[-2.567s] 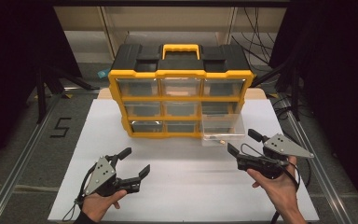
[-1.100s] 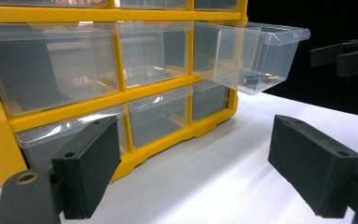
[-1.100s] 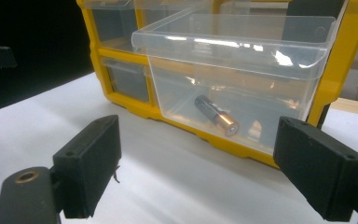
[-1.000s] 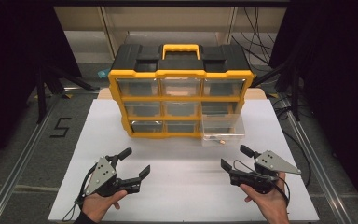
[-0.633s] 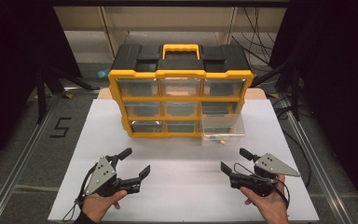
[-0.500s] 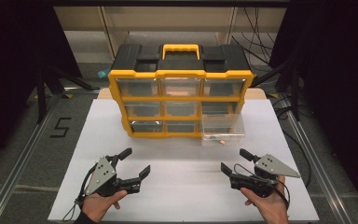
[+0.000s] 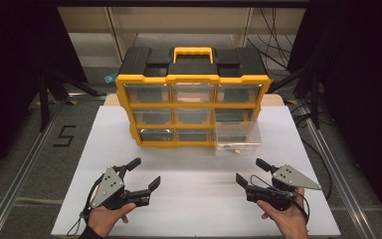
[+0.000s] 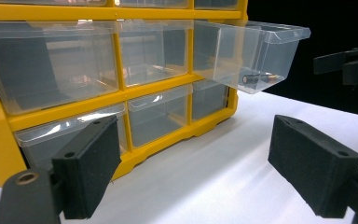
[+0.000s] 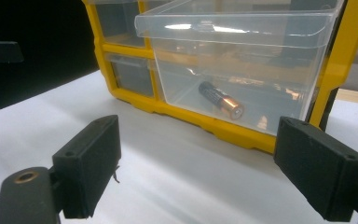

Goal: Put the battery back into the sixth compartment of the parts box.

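Here, from the high view, we see a yellow box of drawers (image 7: 191, 107) standing on the white table (image 7: 194, 199). One clear drawer (image 7: 238, 139) on its right side is pulled out, and a small battery (image 7: 237, 149) lies inside it. Our left gripper (image 7: 144, 173) sits low on the left of the table, wide open and holding nothing. Our right gripper (image 7: 249, 170) sits low on the right, near the pulled-out drawer but apart from it. It is wide open too, with nothing in it.

In the left gripper view, we look at the box of drawers (image 8: 112, 93) from the side. The two black jaws stand far apart with only table between them. The open drawer (image 8: 251, 53) sticks out, and the battery (image 8: 254, 78) lies at its bottom.

In the right gripper view, the open drawer (image 9: 242, 60) is right in front of us. The battery (image 9: 220, 100) lies flat in it, its copper end nearest us. The jaws are spread wide and touch nothing.
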Demonstrator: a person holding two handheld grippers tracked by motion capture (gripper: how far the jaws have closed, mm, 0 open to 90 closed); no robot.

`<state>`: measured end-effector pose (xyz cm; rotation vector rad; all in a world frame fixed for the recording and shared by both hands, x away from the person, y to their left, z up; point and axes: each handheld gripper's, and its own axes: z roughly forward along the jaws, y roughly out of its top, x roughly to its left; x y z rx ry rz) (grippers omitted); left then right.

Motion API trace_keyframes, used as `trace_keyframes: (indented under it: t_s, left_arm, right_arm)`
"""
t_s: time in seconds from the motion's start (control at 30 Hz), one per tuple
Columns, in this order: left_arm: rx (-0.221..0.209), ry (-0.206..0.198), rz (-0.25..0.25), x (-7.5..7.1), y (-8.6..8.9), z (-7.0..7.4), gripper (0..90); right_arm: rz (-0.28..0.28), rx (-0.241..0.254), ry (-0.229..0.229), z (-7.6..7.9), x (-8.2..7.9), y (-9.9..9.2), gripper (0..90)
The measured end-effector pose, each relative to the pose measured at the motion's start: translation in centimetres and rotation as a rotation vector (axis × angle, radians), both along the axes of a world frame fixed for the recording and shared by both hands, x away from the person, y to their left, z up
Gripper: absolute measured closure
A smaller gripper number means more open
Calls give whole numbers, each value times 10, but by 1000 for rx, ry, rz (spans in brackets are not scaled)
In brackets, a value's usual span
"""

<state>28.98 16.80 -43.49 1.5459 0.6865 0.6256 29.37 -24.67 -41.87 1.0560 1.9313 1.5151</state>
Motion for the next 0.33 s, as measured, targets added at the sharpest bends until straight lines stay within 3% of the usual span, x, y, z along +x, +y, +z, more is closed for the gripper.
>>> trace_keyframes:
  t_s: [0.33]
  left_arm:
    - [-1, 0, 0, 0, 0, 0, 162]
  right_arm:
    - [2, 0, -3, 1, 0, 0, 159]
